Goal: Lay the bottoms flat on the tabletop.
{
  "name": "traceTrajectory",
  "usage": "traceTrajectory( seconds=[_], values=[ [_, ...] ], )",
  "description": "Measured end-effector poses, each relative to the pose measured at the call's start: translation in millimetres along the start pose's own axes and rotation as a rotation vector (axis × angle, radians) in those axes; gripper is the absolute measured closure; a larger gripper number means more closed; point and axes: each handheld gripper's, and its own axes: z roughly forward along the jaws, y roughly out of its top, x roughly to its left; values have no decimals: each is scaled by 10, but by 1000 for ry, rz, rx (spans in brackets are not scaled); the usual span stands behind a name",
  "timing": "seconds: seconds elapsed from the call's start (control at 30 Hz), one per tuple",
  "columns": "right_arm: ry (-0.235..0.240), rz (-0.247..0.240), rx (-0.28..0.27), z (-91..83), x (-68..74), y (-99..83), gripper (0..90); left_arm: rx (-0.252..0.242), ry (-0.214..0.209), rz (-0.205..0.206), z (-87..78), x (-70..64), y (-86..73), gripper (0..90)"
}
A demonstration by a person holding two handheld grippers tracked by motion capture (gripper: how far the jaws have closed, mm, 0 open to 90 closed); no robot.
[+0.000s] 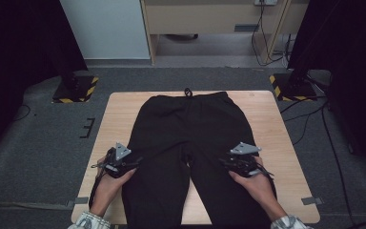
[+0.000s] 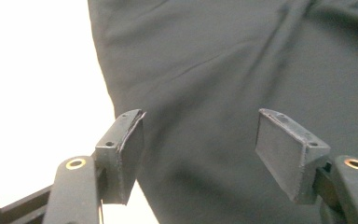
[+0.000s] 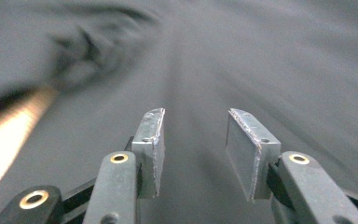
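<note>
Black trousers (image 1: 187, 143) lie flat on my wooden table (image 1: 267, 119), waistband far from me, legs toward me. My left tongs (image 1: 119, 162) sit at the left leg's outer edge, jaws spread wide. My right tongs (image 1: 240, 161) rest over the right leg, jaws parted, pinching nothing. Soft, light, limp cloth, I judge; it will sag and slide, so I should pinch a hem or side seam.

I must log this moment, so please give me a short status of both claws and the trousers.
Left claw open at trousers' outer edge. Right claw open over the other leg. Trousers flat on table, waistband far side. Nothing in the way.
</note>
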Motion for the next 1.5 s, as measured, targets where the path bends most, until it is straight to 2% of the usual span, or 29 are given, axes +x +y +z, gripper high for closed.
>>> traceTrajectory(
  seconds=[0.1, 0.23, 0.3, 0.4, 0.47, 0.53, 0.57, 0.6, 0.63, 0.7, 0.73, 0.8, 0.9, 1.03, 1.07, 1.13, 1.17, 1.2, 1.23, 1.27, 1.3, 1.37, 1.5],
  values=[
    [67, 6, -1, 208, 174, 217, 545, 21, 30, -17, -5, 78, -84, 314],
    [117, -31, 22, 443, 354, 363, 484, 30, 45, -42, 2, 169, -151, 315],
    [120, -58, 42, 565, 441, 425, 436, 39, 51, -68, 26, 220, -185, 319],
    [131, -47, 50, 708, 527, 504, 395, 49, 58, -77, 59, 243, -204, 318],
    [138, -38, 46, 777, 572, 548, 376, 54, 47, -83, 86, 243, -207, 318],
    [128, -45, 58, 842, 607, 571, 399, 74, 38, -67, 119, 225, -207, 326],
    [123, -55, 75, 876, 621, 573, 459, 86, 33, -61, 137, 215, -210, 340],
    [118, -69, 85, 898, 630, 570, 563, 83, 21, -68, 143, 214, -212, 351],
    [113, -86, 93, 911, 632, 563, 692, 87, 13, -74, 141, 218, -208, 383],
    [98, -81, 105, 905, 599, 563, 838, 92, -27, -92, 135, 224, -205, 450],
    [103, -59, 98, 876, 556, 566, 871, 93, -45, -94, 130, 225, -204, 528],
    [89, -45, 84, 814, 485, 559, 879, 108, -70, -90, 119, 217, -187, 638],
    [65, -10, 66, 698, 314, 494, 881, 126, -73, -71, 123, 199, -156, 757],
    [67, 34, 59, 698, 167, 397, 879, 132, -27, -21, 166, 190, -119, 857],
    [72, 48, 68, 721, 149, 370, 876, 122, -26, -17, 184, 199, -118, 860],
    [67, 20, 73, 751, 158, 346, 863, 110, -25, -17, 187, 212, -128, 843],
    [65, 16, 76, 757, 160, 343, 843, 105, -22, -32, 163, 215, -145, 812],
    [66, 20, 86, 762, 162, 341, 782, 103, -26, -41, 142, 218, -158, 667],
    [68, 18, 90, 759, 159, 340, 743, 100, -37, -41, 95, 216, -177, 573],
    [61, 8, 84, 740, 155, 339, 693, 88, -36, -24, 24, 216, -198, 545],
    [53, 3, 71, 703, 159, 337, 642, 76, -29, -20, -75, 220, -218, 528],
    [67, 11, 53, 608, 163, 325, 582, 78, -53, -31, -244, 220, -274, 500],
    [71, -12, 15, 420, 179, 261, 488, 103, -31, -13, -411, 130, -432, 480]
  ],
)
